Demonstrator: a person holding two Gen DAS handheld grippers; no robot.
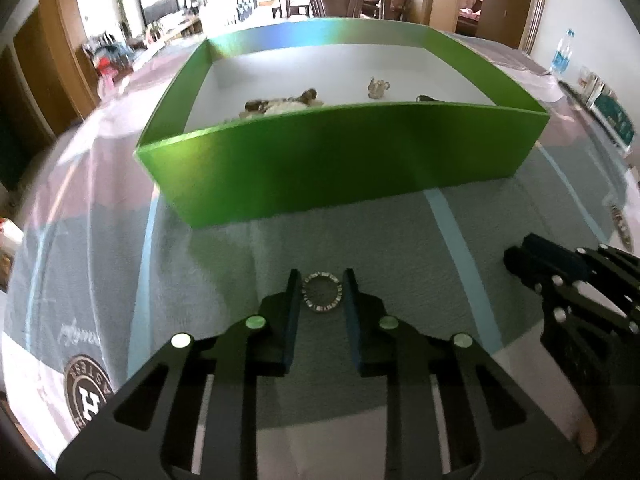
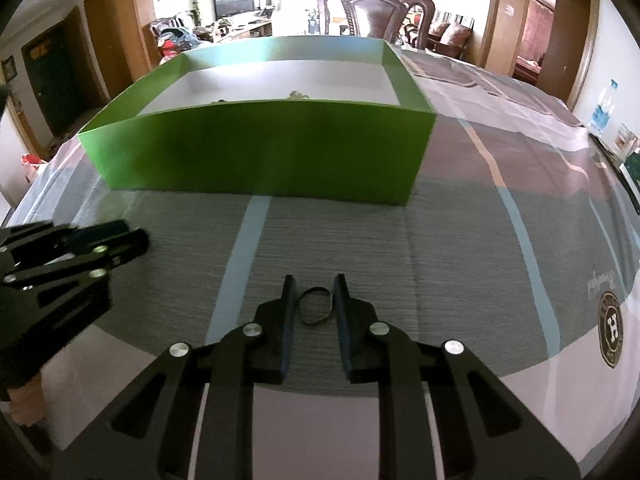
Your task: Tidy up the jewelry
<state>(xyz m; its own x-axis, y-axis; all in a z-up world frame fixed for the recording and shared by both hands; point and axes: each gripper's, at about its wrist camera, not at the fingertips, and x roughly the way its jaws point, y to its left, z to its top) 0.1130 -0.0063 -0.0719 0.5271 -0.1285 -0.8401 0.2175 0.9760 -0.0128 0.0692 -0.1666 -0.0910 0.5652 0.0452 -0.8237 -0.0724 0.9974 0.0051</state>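
A green box (image 1: 340, 160) with a white floor stands on the cloth ahead; it also shows in the right wrist view (image 2: 260, 152). Inside lie a beaded piece (image 1: 280, 105) and a small pale piece (image 1: 378, 87). My left gripper (image 1: 322, 276) is open, its fingers either side of a sparkly silver ring-shaped bracelet (image 1: 322, 293) that lies on the cloth. My right gripper (image 2: 312, 280) is open around a thin black loop (image 2: 316, 306) on the cloth. Each gripper shows in the other's view: the right one (image 1: 520, 254) and the left one (image 2: 132, 236).
A grey, pink and blue patterned cloth (image 2: 460, 240) covers the table. A dark wooden chair (image 2: 378, 8) stands behind the box. A water bottle (image 1: 562, 50) and small boxes (image 1: 612, 116) stand at the far right edge.
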